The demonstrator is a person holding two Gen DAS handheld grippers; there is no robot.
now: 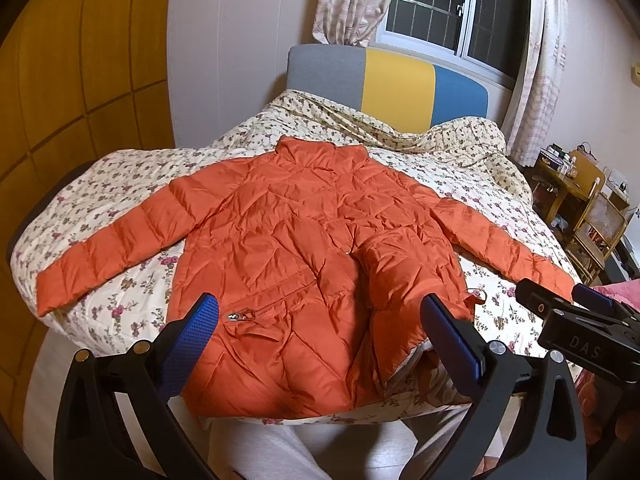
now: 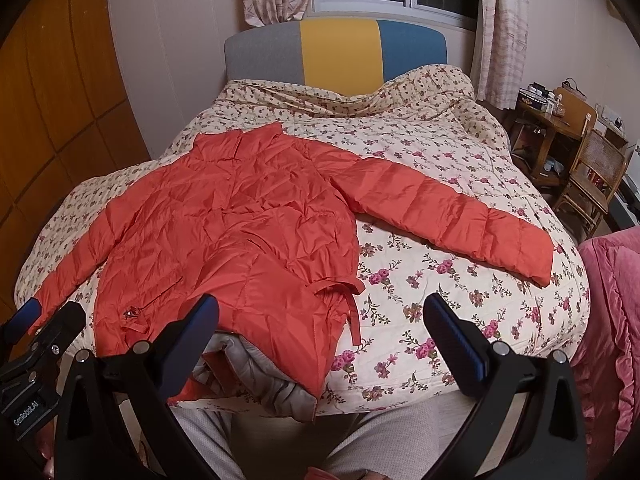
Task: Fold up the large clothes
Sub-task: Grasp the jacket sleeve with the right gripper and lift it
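The left tongs [image 1: 320, 340] stand with their blue-padded jaws spread wide and nothing between them, poised above the near hem of the jacket [image 1: 280, 248]. The right tongs [image 2: 320, 340] are likewise spread and empty, held over the near edge of the bed beside the jacket's hem corner; in the left wrist view they appear at the right margin, near the cuff of one sleeve. The orange quilted jacket lies front up on the flowered bedspread [image 2: 440, 288], collar toward the headboard [image 2: 336, 50], both sleeves stretched outward to the sides. One lower front corner is turned back, showing grey lining [image 2: 260, 384] that hangs over the bed's near edge. A zip pull [image 1: 240, 315] shows at a pocket near the hem, and a thin orange strap [image 2: 354, 316] trails from the jacket's side. A person's legs in light trousers [image 2: 384, 436] show below the bed edge. Beyond the bed stand a curtained window [image 1: 452, 12], a wooden wardrobe [image 1: 60, 80], a cane chair [image 2: 592, 176] and a pink blanket [image 2: 612, 320].
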